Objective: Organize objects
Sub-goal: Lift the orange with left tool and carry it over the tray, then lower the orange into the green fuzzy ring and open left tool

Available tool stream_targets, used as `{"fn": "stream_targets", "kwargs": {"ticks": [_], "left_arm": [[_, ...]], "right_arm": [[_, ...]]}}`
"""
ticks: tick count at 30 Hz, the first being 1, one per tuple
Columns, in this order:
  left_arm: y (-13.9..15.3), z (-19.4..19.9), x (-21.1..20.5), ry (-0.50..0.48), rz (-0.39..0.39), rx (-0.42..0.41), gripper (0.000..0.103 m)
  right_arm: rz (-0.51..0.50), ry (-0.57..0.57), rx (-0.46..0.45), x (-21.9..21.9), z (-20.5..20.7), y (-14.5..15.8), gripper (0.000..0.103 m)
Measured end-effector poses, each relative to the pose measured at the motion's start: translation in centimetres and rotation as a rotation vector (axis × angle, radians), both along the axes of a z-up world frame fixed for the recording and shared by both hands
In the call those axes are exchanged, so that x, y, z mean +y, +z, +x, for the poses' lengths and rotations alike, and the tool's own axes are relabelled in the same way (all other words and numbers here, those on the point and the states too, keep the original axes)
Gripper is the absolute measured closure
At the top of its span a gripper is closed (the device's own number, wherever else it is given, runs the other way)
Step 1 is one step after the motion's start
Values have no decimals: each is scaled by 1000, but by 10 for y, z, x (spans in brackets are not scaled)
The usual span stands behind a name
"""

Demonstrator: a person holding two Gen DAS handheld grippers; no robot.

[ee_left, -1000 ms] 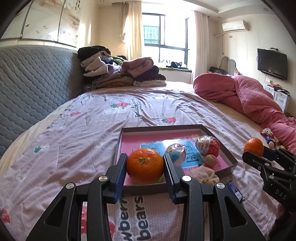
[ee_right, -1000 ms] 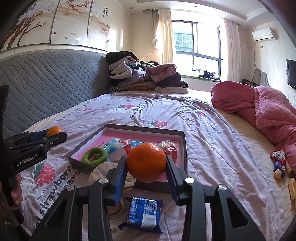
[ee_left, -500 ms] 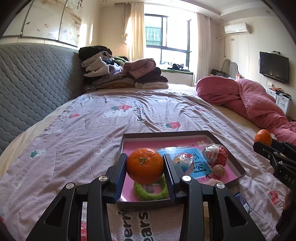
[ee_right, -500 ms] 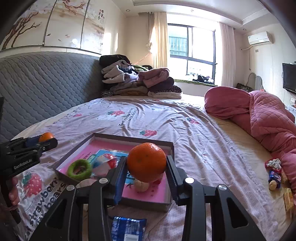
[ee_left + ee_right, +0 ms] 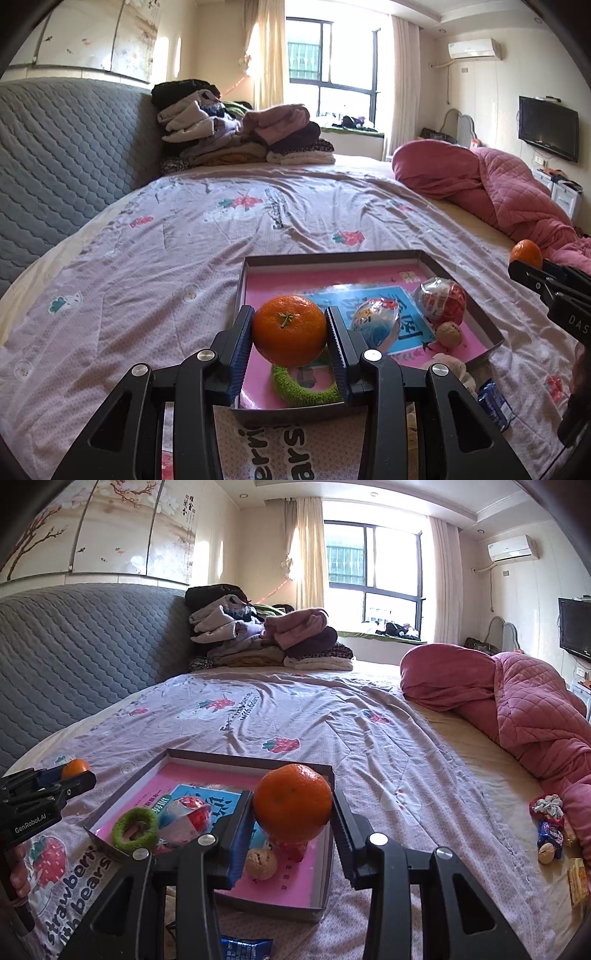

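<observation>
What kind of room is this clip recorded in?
A lived-in bedroom: a bed with a strawberry-print lilac sheet, a grey quilted headboard, a rumpled pink quilt and a pile of folded clothes by the window.

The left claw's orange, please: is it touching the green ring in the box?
Cannot tell. In the left wrist view the orange overlaps the green ring, hiding any gap.

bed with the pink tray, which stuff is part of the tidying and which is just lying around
Part of the job: left gripper with its orange; right gripper with its orange; tray.

Lying about: folded clothes pile; pink quilt; TV.
</observation>
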State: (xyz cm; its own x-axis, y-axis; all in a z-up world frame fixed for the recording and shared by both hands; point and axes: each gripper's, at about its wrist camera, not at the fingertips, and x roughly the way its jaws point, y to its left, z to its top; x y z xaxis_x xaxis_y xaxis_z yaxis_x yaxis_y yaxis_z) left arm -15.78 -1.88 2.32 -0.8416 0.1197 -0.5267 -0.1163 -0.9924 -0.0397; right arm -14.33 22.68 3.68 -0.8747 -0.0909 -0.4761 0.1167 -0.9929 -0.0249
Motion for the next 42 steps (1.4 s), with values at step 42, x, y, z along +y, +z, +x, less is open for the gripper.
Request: {"fn": "stream_targets", "kwargs": {"ticks": [42], "left_arm": [[-57,-41,20,-68,-66,-184,63]], "right_arm": [[66,13,-284,-11,-35,-76,62]]}}
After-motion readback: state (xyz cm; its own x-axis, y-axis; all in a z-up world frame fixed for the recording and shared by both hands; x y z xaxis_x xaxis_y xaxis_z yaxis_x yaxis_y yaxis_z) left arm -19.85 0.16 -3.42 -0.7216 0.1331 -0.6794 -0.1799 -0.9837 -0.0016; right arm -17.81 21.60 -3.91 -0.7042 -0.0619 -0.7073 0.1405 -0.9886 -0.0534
